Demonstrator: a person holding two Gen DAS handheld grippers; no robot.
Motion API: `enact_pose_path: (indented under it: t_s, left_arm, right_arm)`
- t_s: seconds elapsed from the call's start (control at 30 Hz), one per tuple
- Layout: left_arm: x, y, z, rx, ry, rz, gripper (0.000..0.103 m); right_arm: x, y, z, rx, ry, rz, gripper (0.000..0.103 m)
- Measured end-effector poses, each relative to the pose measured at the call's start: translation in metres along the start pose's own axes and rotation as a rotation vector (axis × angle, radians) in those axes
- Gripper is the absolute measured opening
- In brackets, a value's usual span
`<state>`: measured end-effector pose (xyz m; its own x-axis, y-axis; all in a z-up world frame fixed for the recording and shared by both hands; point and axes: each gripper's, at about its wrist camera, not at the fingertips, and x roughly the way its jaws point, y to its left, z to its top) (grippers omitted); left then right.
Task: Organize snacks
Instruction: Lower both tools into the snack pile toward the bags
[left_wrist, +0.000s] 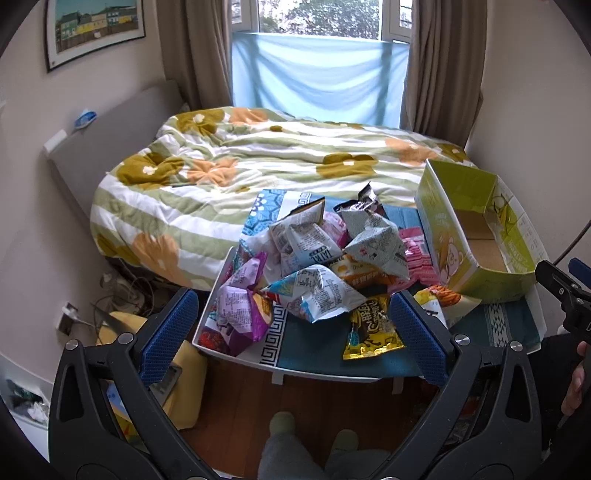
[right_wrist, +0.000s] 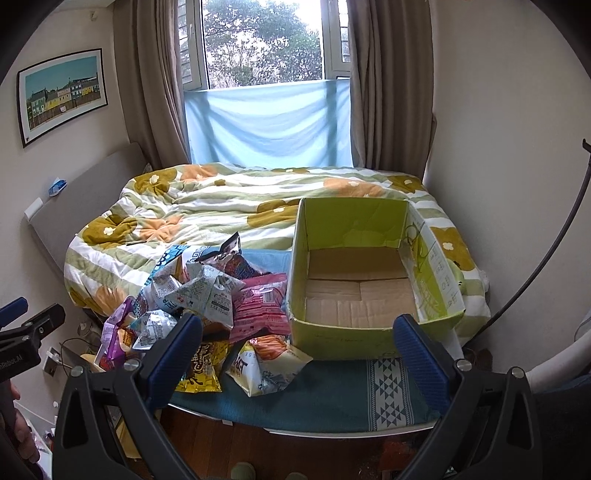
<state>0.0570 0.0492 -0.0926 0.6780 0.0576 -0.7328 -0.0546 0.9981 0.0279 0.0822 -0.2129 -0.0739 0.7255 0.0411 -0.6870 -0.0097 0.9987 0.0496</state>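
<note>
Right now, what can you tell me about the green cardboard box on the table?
The green box is an open-topped cardboard carton, lime green outside with a cartoon figure and printing on its sides, plain brown corrugated board inside. It looks empty: only the bare bottom flaps show. It stands upright on the teal cloth at the table's right end, its far side against or close to the flowered quilt. The snack pile lies at its left wall, the pink packet touching or nearly so. Neither gripper touches it.

Floral striped quilt (right_wrist: 229, 210) across frame centre, framed houses picture (right_wrist: 62, 94) upper left, brown curtains (right_wrist: 147, 81) flanking top-centre window (right_wrist: 258, 40), pale blue cloth (right_wrist: 269, 118) below it
</note>
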Motion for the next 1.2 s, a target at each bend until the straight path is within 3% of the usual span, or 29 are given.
enact_pose_path:
  t_s: [0.5, 0.77, 1.0, 1.2]
  left_arm:
    - [0.143, 0.063, -0.01, 0.085, 0.241, -0.118, 0.102]
    - [0.195, 0.065, -0.027, 0.172, 0.289, -0.101, 0.102]
    - [0.218, 0.069, -0.033, 0.212, 0.327, -0.112, 0.082]
    - [0.22, 0.072, -0.034, 0.23, 0.331, -0.131, 0.074]
  right_arm:
    - [0.106, 0.102, -0.02, -0.03, 0.171, 0.102, 0.103]
    - [0.165, 0.152, -0.018, -0.068, 0.263, 0.181, 0.103]
    - [0.207, 0.17, -0.028, -0.102, 0.364, 0.232, 0.103]
    - [0.225, 0.177, -0.036, -0.147, 0.421, 0.277, 0.103]
